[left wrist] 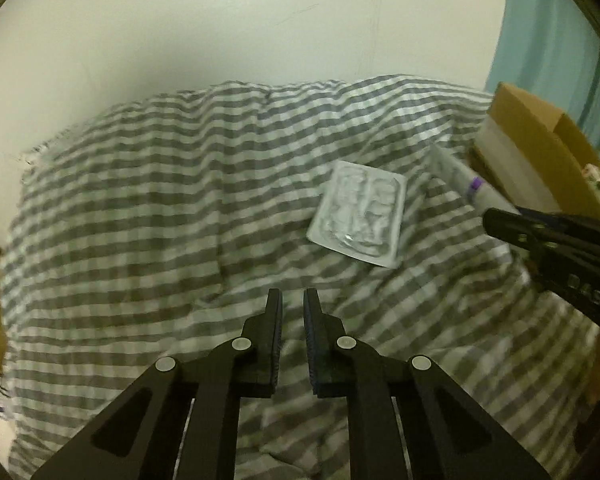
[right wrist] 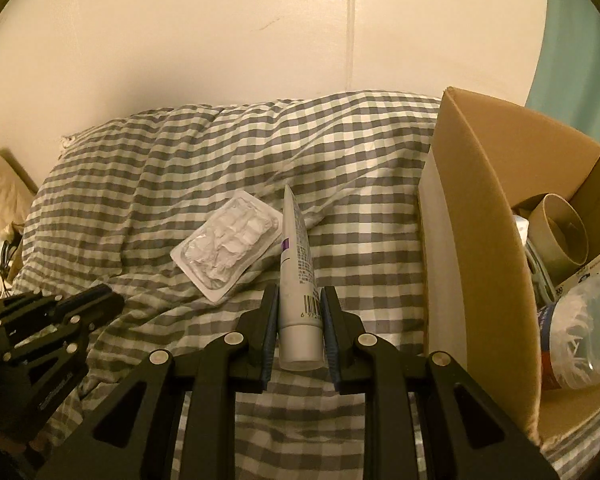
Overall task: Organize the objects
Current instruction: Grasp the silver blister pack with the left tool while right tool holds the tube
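My right gripper [right wrist: 300, 293] is shut on a white tube [right wrist: 298, 248] with a barcode and a purple mark, cap end toward the camera, held above the checked bedding. The left wrist view shows the same tube [left wrist: 473, 184] sticking out of the right gripper [left wrist: 496, 220]. A clear blister pack [right wrist: 228, 244] lies flat on the bedding just left of the tube, and it shows as the blister pack [left wrist: 360, 216] ahead of my left gripper [left wrist: 292, 300]. That gripper is shut with nothing between its fingers and hangs short of the pack. The left gripper [right wrist: 108, 298] sits low left of the pack.
An open cardboard box [right wrist: 480, 200] stands on the right and holds a cardboard roll [right wrist: 560, 232], a medicine carton [right wrist: 596, 276] and a clear tub of cotton swabs [right wrist: 580, 332]. The box [left wrist: 540, 148] is at the right edge. Grey-checked bedding [left wrist: 160, 220] meets a pale wall behind.
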{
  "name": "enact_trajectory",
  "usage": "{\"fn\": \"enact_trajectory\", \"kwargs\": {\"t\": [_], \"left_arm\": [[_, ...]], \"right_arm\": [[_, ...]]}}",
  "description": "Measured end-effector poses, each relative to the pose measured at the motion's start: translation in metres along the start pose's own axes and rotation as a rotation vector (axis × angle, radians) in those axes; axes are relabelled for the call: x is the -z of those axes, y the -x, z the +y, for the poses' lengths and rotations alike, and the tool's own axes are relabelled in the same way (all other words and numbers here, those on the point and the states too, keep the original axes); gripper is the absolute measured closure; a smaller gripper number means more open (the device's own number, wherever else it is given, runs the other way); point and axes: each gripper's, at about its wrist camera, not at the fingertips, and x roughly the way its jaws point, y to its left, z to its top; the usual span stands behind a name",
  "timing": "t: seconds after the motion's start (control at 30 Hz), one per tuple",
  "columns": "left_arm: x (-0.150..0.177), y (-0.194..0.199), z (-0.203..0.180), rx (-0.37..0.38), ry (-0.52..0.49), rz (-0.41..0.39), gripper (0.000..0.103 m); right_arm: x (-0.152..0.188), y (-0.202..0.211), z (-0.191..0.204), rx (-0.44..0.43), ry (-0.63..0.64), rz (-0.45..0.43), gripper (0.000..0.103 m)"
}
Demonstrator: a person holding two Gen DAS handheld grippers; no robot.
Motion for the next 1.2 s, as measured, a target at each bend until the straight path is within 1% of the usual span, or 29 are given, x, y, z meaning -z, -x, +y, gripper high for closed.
{"fn": "enact_trajectory", "kwargs": {"t": [0.07,0.1,0.13,0.17,0.27,0.4,0.47,0.53,0.57,0.6,0.63,0.77,0.87,0.9,1.0,1.03,1.2], "left_arm": [[0.006,0.008,0.001,0.012,0.002,0.001,0.079],[0.008,0.01,0.002,0.008,0.0,0.002,0.064],[0.009,0.009,0.002,-0.004,-0.004,0.0,0.047],[0.009,0.007,0.001,-0.022,-0.009,-0.002,0.042],[0.001,-0.006,0.0,-0.019,-0.012,-0.001,0.041],[-0.01,-0.016,0.005,-0.039,-0.024,-0.011,0.028],[-0.015,-0.02,0.009,-0.05,-0.029,-0.02,0.026],[-0.017,-0.022,0.014,-0.059,-0.027,-0.022,0.019],[-0.016,-0.022,0.017,-0.065,-0.018,-0.026,0.016],[-0.015,-0.021,0.021,-0.065,-0.003,-0.03,0.012],[-0.013,-0.02,0.026,-0.058,0.023,-0.036,0.01],[-0.007,-0.013,0.039,-0.044,0.087,-0.048,0.01],[-0.005,-0.006,0.044,-0.054,0.107,-0.071,0.003],[-0.005,-0.005,0.045,-0.046,0.108,-0.072,0.003],[-0.006,-0.007,0.043,-0.031,0.093,-0.065,0.003],[-0.007,-0.011,0.04,-0.032,0.077,-0.055,0.003],[-0.012,-0.034,0.018,-0.035,-0.065,0.006,0.003]], "right_arm": [[-0.002,0.001,0.001,0.001,0.004,-0.003,0.083],[-0.003,0.001,0.002,0.0,0.005,-0.003,0.083],[-0.006,-0.003,0.002,-0.001,0.005,-0.002,0.083],[-0.008,-0.006,0.002,0.0,0.003,0.003,0.083],[-0.016,-0.026,0.003,0.023,-0.008,0.054,0.083],[-0.024,-0.056,-0.001,0.029,-0.028,0.11,0.083],[-0.03,-0.069,0.0,0.028,-0.021,0.124,0.083],[-0.034,-0.084,0.0,-0.007,-0.025,0.145,0.083],[-0.035,-0.09,0.002,-0.02,-0.019,0.154,0.083],[-0.035,-0.097,0.007,-0.018,0.007,0.164,0.083],[-0.035,-0.099,0.01,-0.016,0.027,0.164,0.083],[-0.031,-0.099,0.029,-0.075,0.102,0.157,0.083],[-0.024,-0.095,0.053,-0.147,0.189,0.153,0.083],[-0.023,-0.092,0.055,-0.149,0.193,0.147,0.083],[-0.022,-0.085,0.046,-0.129,0.152,0.134,0.083],[-0.023,-0.081,0.039,-0.108,0.135,0.128,0.083],[-0.029,-0.062,0.011,-0.025,0.093,0.08,0.083]]}}
